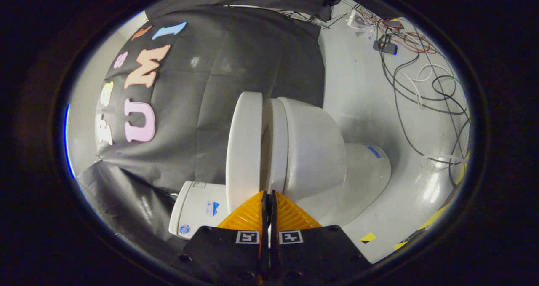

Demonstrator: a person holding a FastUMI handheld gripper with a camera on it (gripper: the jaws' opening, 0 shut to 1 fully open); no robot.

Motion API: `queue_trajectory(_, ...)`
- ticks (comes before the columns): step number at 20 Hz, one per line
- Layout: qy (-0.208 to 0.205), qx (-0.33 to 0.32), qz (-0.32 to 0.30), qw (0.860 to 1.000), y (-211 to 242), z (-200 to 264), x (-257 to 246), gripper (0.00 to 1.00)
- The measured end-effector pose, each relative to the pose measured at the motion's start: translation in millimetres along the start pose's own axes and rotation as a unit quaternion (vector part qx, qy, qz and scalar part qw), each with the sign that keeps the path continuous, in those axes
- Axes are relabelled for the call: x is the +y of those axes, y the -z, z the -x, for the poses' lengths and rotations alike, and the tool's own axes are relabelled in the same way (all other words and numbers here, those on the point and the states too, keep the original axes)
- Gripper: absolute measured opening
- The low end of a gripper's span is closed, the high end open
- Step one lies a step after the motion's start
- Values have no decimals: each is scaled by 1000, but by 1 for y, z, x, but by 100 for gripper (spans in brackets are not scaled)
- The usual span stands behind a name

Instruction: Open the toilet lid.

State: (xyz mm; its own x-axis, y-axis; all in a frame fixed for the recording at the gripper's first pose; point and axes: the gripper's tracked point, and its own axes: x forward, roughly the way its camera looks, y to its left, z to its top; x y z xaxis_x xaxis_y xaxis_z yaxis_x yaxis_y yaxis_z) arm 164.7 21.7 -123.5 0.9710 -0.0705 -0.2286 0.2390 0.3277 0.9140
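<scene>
Item 1: tongs (268,193). Fingers pressed together, tip to tip, nothing between them. Tips sit right at the near rim of the toilet, level with the gap between lid and seat; whether they touch the rim cannot be told.

Item 2: toilet lid (244,151). White, oval. The view is rolled on its side, so the lid appears as an upright disc seen edge-on. It lies nearly closed over the seat, with a thin wedge-shaped gap between them that widens away from the tongs. The lid's outer face is toward the black cloth wall.

Item 3: toilet seat (274,145). White, just beside the lid, resting on the bowl.

Item 4: toilet bowl (313,151). White, tapering into the pedestal (366,172), which meets the grey floor (362,96).

Item 5: cistern (198,208). White, beside the lid's edge, next to the tongs, against the cloth wall (236,67).

Item 6: cables (421,79). Loose black, white and red runs on the floor, well apart from the toilet.

Item 7: yellow tape marks (367,236) on the floor near the pedestal.

Open room: bare floor lies between pedestal and cables; the cloth wall stands off from the lid's outer face.
</scene>
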Motion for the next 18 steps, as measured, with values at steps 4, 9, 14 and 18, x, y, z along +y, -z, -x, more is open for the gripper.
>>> queue_trajectory(4,100,0,62,993,1,2,-4,1)
queue_trajectory(9,122,-12,57,991,-6,15,25,0)
queue_trajectory(14,136,-16,110,984,-9,26,74,1)
queue_trajectory(18,132,-31,134,982,-4,30,117,1)
